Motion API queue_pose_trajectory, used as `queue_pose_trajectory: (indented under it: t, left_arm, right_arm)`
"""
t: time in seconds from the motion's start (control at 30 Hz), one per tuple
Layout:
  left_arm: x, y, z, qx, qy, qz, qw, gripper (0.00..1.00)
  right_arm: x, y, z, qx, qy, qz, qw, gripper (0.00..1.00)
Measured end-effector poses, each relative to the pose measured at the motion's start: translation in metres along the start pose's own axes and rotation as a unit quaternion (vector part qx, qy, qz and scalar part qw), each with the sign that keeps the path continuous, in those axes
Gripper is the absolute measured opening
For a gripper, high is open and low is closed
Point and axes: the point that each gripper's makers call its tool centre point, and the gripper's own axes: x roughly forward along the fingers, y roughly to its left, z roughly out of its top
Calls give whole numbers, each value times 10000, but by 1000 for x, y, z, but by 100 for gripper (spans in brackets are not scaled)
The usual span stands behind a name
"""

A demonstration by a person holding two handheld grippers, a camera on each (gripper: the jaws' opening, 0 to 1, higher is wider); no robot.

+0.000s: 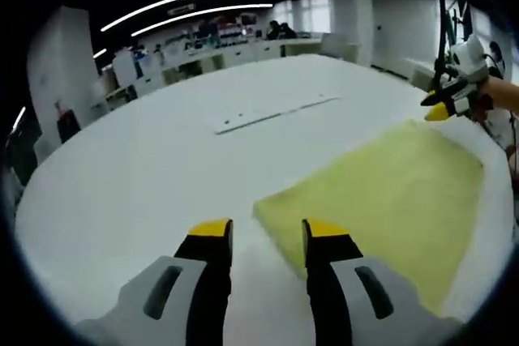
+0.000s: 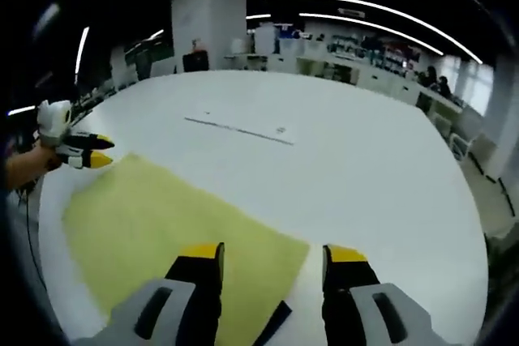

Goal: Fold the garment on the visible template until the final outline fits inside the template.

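The white bench (image 1: pixel 146 168) is covered near its edge by the flat yellow garment (image 1: pixel 389 200). Opposite corners are faced by the left hand-held gripper (image 1: pixel 263 237) and right hand-held gripper (image 2: pixel 272 261), both parted and empty.

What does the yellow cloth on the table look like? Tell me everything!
The yellow cloth is pale yellow-green and looks soft, like thin fabric. It lies flat and smooth on the white table, folded into a neat four-sided shape with straight edges and sharp corners. The left gripper is open at one corner and the right gripper is open over another, where something dark peeks out at the cloth's edge. Whether either touches the cloth cannot be told.
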Motion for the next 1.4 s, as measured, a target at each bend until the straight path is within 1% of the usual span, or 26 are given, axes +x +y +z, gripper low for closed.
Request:
queue_pose_trajectory:
  t: [0.07, 0.27, 0.37, 0.53, 0.63, 0.8, 1.03, 1.17, 1.27, 1.4]
  left_arm:
    - [-6, -3, 1, -113, -59, -57, 9999, 37]
    - [-29, -16, -2, -142, -98, -320, 9993, 44]
    - [-42, -26, -4, -287, -171, -500, 9982, 47]
    - [-56, -35, -12, -258, -157, -589, 9978, 46]
    - [-65, -42, -19, -364, -152, -680, 9969, 45]
    - [-77, -54, -29, -437, -171, -730, 9962, 44]
    - [-91, -72, -42, -473, -153, -789, 9956, 41]
    - [-97, -80, -53, -490, -115, -720, 9961, 37]
    - [-100, -82, -60, -438, -78, -631, 9970, 33]
    - [-99, -79, -67, -545, -90, -545, 9970, 30]
  right_arm:
    - [-6, 5, 0, -3, 11, 46, 10000, 52]
    - [-24, 21, -6, -84, 23, 204, 9998, 56]
    - [-35, 30, -14, -123, 70, 278, 9995, 56]
    - [-48, 40, -31, -159, 144, 352, 9992, 56]
    - [-57, 46, -43, -141, 194, 374, 9990, 55]
    - [-71, 51, -59, -66, 244, 353, 9991, 50]
    - [-86, 56, -71, 56, 161, 202, 9997, 40]
    - [-93, 60, -81, 192, 156, 106, 9996, 37]
    - [-96, 63, -89, 231, 186, 55, 9995, 34]
    - [-98, 68, -99, 161, 261, -8, 9995, 30]
